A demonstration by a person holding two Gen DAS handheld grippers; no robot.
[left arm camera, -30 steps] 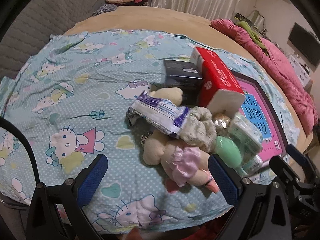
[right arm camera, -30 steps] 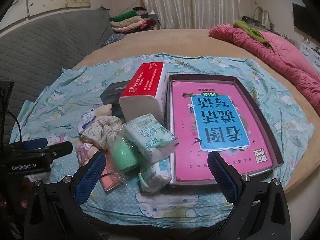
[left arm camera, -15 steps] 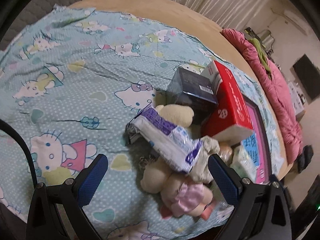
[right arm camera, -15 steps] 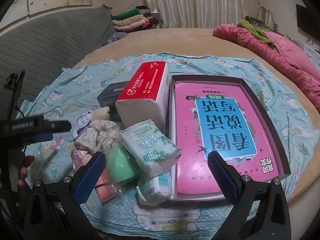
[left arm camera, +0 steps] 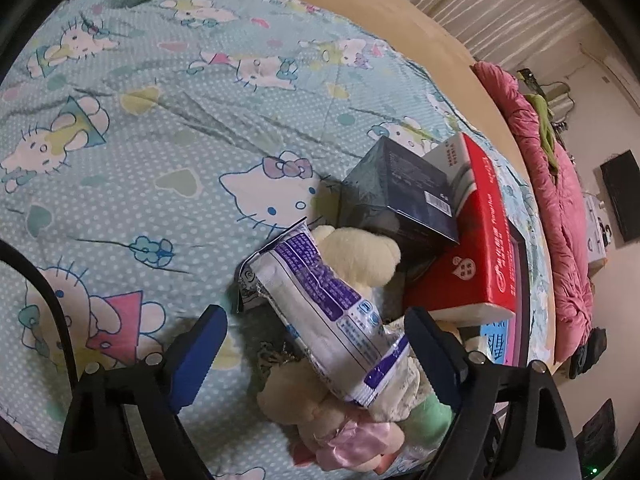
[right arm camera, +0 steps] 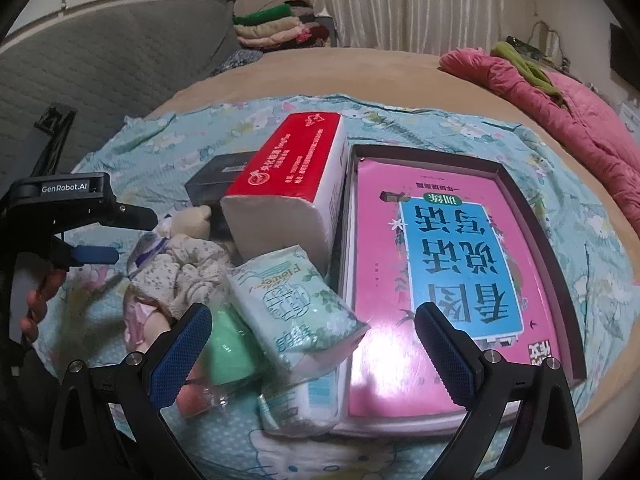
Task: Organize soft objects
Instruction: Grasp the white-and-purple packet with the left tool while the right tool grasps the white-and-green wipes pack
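A round bed (right arm camera: 400, 64) with a tan cover carries everything. A pale blue cartoon-cat sheet (left arm camera: 160, 152) is spread over its near part, and a crumpled pink quilt (right arm camera: 568, 104) lies along the far right edge. On the sheet rest a shallow dark tray (right arm camera: 560, 272) holding a pink book (right arm camera: 380, 264), a red tissue pack (right arm camera: 296, 184) just beside the tray, a dark box (left arm camera: 404, 196) next to the pack, and a heap of soft things: a cream plush toy (left arm camera: 360, 256), a purple-and-white packet (left arm camera: 320, 312) lying across it, and green-printed tissue packets (right arm camera: 292, 312).

White curtains (right arm camera: 404, 0) hang behind a tan round bed (right arm camera: 320, 68), grey quilted headboard (right arm camera: 100, 64) at left.
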